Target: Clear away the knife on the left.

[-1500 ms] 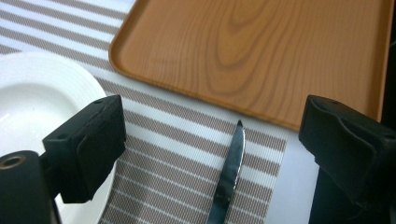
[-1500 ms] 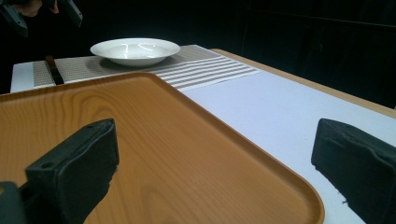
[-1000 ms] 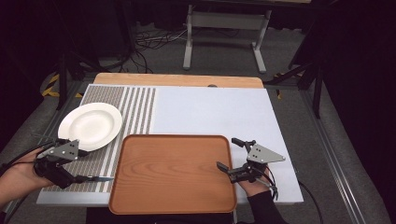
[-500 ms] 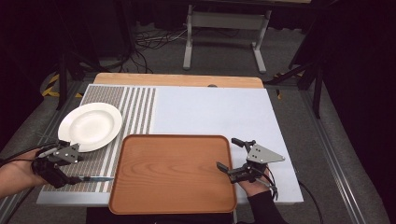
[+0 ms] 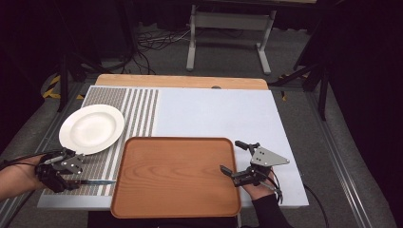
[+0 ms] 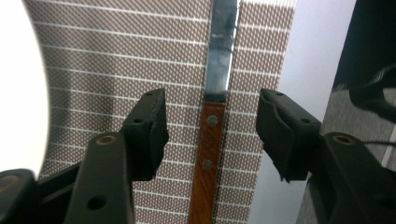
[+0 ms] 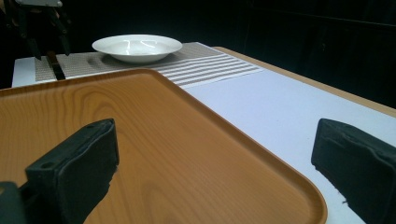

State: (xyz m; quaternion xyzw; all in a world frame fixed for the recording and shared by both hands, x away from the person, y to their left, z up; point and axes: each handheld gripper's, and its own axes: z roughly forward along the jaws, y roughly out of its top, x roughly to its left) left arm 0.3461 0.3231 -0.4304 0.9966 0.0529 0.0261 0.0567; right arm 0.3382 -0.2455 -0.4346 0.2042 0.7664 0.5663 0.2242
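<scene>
A knife with a wooden handle [image 6: 207,158] and steel blade [image 6: 222,56] lies on the striped placemat [image 5: 128,109], blade toward the wooden tray [image 5: 176,175]. My left gripper [image 6: 212,109] is open, one jaw on each side of the handle and not touching it. In the high view the left gripper [image 5: 62,172] sits at the knife's [image 5: 92,182] handle end. A white plate [image 5: 91,128] rests on the mat beyond it. My right gripper [image 5: 231,156] stands open over the tray's right edge. In the right gripper view that gripper [image 7: 215,154] holds nothing.
The tray [image 7: 140,140] takes up the near middle of the white table top [image 5: 214,114]. The right gripper view also shows the plate [image 7: 137,46] and the left gripper [image 7: 44,28] at the far side. The table's near edge is just below the knife.
My left gripper has shifted slightly toward the near-left corner and settled over the knife handle. The right gripper, tray and plate have not moved.
</scene>
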